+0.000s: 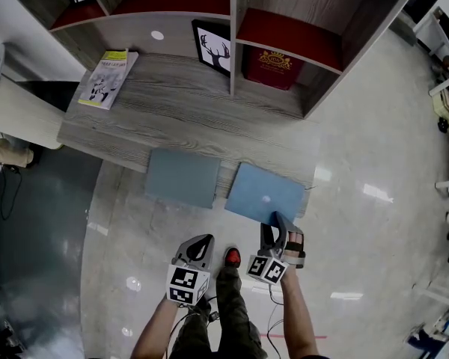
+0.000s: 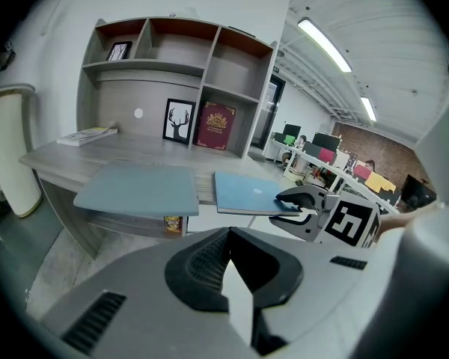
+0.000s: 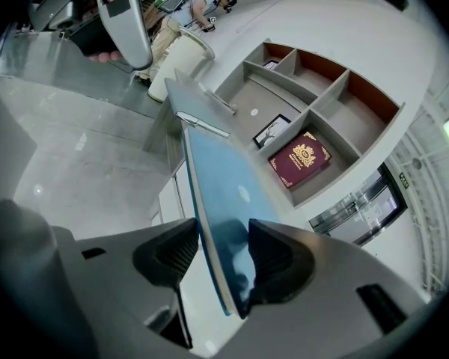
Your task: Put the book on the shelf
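Note:
A bright blue book lies flat on the grey desk and overhangs its front edge, right of centre. My right gripper stands open around that book's near edge, one jaw above and one below. The cover rests against one jaw, and a gap shows at the other. Seen from the left gripper view, the right gripper sits at the blue book's corner. My left gripper hangs below the desk edge, shut and holding nothing, with its tips together. The shelf unit rises at the desk's back.
A second, grey-blue book overhangs the desk edge left of the blue one. A maroon book leans in the lower right shelf bay beside a framed deer picture. A magazine lies at the desk's left, and a white chair stands beyond it.

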`<state>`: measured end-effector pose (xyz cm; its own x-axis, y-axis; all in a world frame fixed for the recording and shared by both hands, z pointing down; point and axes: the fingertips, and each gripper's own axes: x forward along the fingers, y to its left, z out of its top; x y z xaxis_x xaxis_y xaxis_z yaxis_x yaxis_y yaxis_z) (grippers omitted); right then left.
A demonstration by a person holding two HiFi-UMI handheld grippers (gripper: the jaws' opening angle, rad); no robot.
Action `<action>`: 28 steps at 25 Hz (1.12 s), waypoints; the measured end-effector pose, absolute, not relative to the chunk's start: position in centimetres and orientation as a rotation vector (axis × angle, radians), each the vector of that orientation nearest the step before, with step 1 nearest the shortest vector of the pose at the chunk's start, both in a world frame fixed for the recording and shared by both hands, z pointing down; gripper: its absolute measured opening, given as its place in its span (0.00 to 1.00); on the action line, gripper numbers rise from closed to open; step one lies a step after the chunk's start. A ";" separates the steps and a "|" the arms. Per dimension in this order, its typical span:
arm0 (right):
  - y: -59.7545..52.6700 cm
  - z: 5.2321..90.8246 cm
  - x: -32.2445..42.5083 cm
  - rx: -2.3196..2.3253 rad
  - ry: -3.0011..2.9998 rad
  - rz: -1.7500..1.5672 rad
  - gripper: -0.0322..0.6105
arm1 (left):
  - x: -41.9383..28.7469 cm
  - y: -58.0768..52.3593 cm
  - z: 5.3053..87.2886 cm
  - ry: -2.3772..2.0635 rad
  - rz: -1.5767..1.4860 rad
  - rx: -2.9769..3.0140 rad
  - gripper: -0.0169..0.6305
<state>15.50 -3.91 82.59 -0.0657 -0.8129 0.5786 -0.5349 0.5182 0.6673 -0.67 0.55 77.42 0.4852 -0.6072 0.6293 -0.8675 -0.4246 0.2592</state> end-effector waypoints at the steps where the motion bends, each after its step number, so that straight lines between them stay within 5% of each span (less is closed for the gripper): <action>1: -3.9 82.5 15.5 1.132 -1.741 -0.332 0.40 | -0.6 0.5 77.4 -1.211 0.608 2.174 0.04; 13: -3.9 80.1 15.4 1.114 -1.755 -0.340 0.22 | -0.4 -0.5 75.2 -1.217 0.603 2.206 0.04; 28: -5.2 73.5 17.4 1.403 -1.919 -0.085 0.16 | -1.2 -1.0 71.0 -1.263 0.586 2.231 0.04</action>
<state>17.41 -5.24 73.50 -0.1238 -0.8445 0.5211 -0.7953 0.3985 0.4569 -1.19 -0.96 71.01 0.4756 -0.6534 0.5890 -0.8717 -0.4402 0.2155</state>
